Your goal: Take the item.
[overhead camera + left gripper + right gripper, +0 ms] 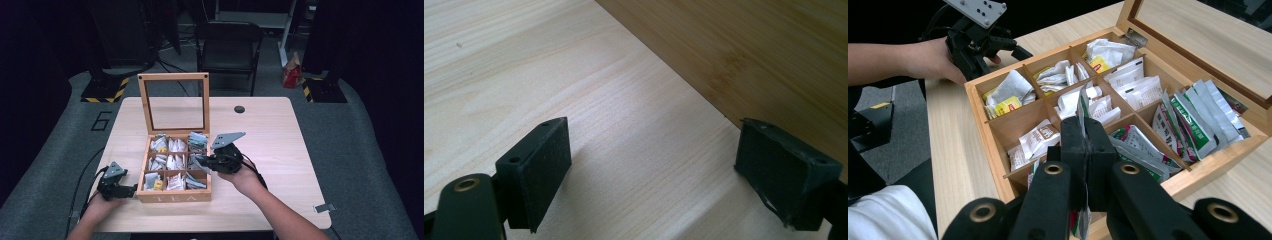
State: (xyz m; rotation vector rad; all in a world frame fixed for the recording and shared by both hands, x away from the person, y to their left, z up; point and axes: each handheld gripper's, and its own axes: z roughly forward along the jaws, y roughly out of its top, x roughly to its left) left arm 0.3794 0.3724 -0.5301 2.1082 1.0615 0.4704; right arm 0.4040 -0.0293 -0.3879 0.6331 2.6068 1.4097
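One tea box [172,196], nine compartments, perhaps all stocked.

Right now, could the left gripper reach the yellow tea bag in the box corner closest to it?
Probably yes. The left gripper is open beside the tea box, the lid stands up, and nothing covers the yellow tea bag. It would have to lift over the box wall first.

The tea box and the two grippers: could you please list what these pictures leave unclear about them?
- Tea box: packet print is too small in the high view.
- Right gripper: its own jaws cover most of the sachet they pinch, so its label is unreadable.
- Left gripper: the frame edge crops the box wall beside it.
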